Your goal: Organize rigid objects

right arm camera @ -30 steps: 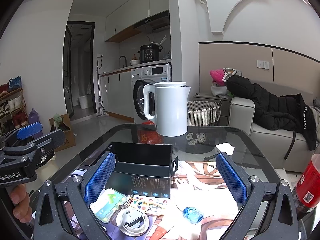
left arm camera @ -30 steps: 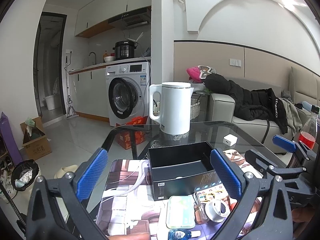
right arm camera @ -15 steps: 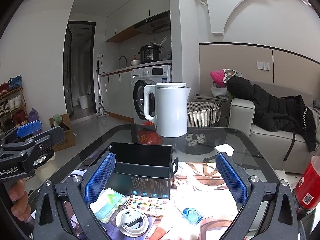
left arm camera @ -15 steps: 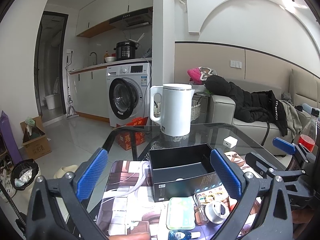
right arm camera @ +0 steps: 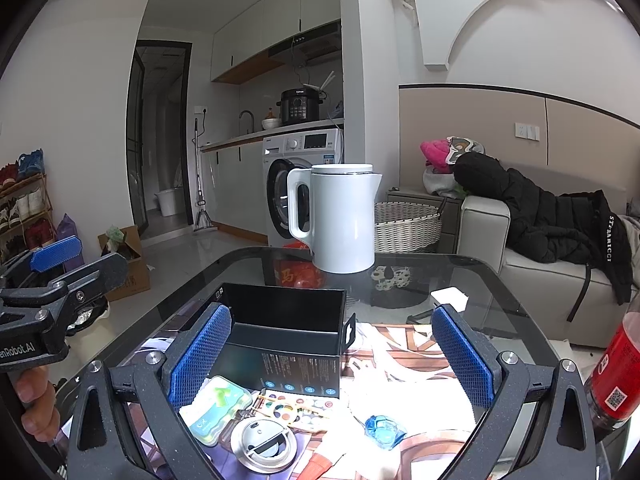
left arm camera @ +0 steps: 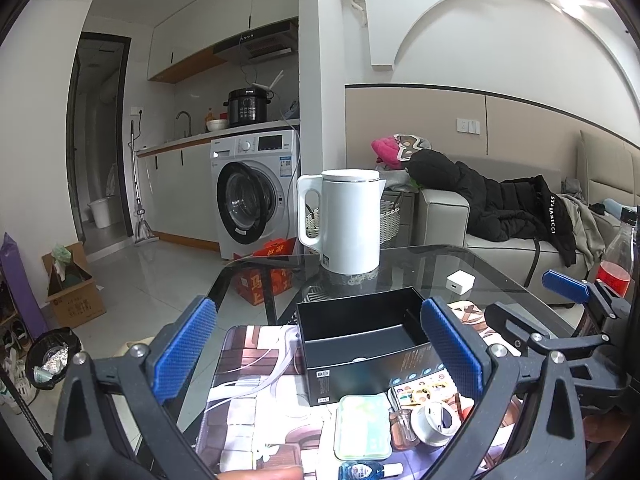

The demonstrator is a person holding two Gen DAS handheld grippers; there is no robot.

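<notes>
Nothing has shifted since a second ago: both grippers stay level above the near edge of the glass table (right arm camera: 496, 280). The left gripper (left arm camera: 320, 344) and right gripper (right arm camera: 332, 348) gape wide, holding nothing. An empty black box (right arm camera: 288, 336) sits mid-table, a white kettle (right arm camera: 340, 216) at the far edge; small items lie along the near edge.

The worktop (right arm camera: 492, 276) is dark glass with rounded corners. On its far part stand a white kettle (right arm camera: 340, 216) and a small white cube (right arm camera: 450, 296). A printed mat (right arm camera: 400, 356) covers the near part and carries an open black box (right arm camera: 284, 328), a green case (right arm camera: 216, 404), a round tin (right arm camera: 262, 444) and a paint palette (right arm camera: 296, 406).
</notes>
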